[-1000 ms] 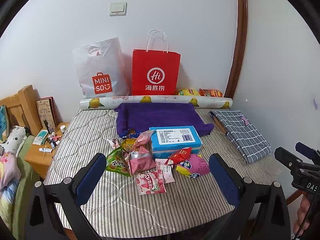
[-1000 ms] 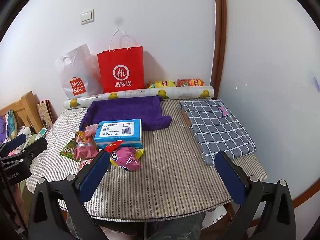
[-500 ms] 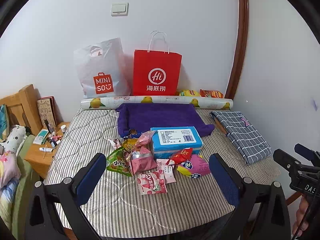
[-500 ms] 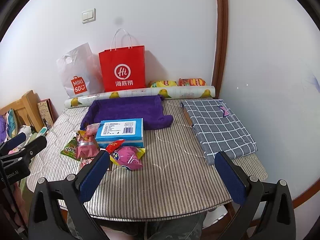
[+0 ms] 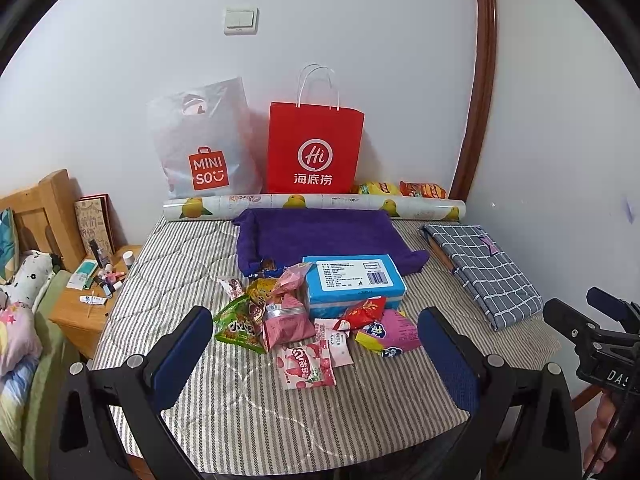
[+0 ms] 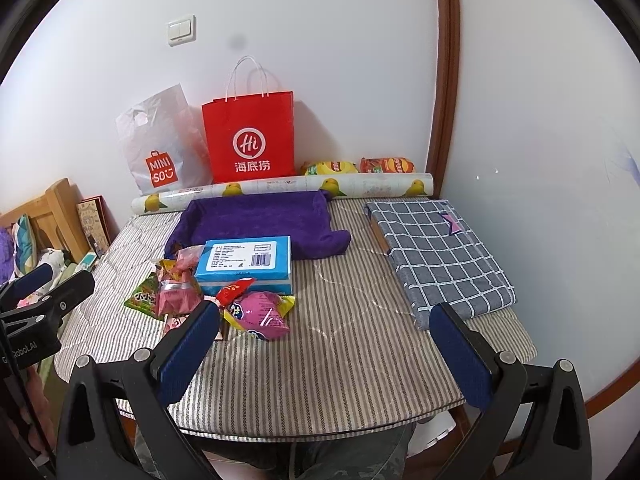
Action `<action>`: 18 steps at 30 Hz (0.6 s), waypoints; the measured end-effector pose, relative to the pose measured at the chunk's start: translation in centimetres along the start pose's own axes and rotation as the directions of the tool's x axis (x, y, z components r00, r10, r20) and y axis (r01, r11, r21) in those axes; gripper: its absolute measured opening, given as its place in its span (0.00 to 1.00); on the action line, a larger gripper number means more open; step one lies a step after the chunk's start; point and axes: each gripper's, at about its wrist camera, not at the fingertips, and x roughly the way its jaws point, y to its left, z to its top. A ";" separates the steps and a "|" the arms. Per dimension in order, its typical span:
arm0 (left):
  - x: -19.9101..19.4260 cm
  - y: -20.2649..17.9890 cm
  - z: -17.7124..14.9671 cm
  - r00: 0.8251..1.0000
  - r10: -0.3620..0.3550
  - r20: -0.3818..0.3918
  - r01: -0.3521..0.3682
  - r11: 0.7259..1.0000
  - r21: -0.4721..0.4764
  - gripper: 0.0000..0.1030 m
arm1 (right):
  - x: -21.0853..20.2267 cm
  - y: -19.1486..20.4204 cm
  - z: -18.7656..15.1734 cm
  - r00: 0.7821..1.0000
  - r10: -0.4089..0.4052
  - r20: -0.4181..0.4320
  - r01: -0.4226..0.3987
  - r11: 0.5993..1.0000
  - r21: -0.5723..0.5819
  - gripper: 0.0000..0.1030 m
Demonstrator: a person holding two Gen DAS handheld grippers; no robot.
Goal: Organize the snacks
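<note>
Several snack packets lie in a heap on the striped table (image 5: 280,412): a green bag (image 5: 237,326), a pink bag (image 5: 286,320), a pink strawberry packet (image 5: 306,364), a red packet (image 5: 362,309) and a magenta bag (image 5: 394,330), next to a blue box (image 5: 352,284). The heap also shows in the right wrist view, with the magenta bag (image 6: 262,314) nearest. My left gripper (image 5: 316,356) is open and empty, held above the near table edge. My right gripper (image 6: 324,344) is open and empty, right of the heap.
A purple towel (image 5: 320,234) lies behind the box. A red paper bag (image 5: 314,148), a white Miniso bag (image 5: 200,144), a patterned roll (image 5: 312,202) and two chip bags (image 5: 400,189) stand by the wall. A folded checked cloth (image 5: 480,268) lies right. A bedside cabinet (image 5: 86,304) stands left.
Both views have shifted slightly; the scene sits a little lower in the frames. Nothing on the table has moved and both grippers stay open.
</note>
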 end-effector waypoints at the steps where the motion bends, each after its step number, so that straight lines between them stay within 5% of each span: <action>1: 0.0 0.0 0.0 1.000 0.000 0.000 0.000 1.000 0.000 1.00 | 0.0 0.0 0.0 1.000 0.000 0.000 0.000 1.000 0.000 1.00; 18: -0.1 0.2 -0.2 1.000 0.000 0.006 0.000 1.000 -0.003 1.00 | 0.0 0.4 -0.2 1.000 0.006 -0.001 -0.006 1.000 -0.002 1.00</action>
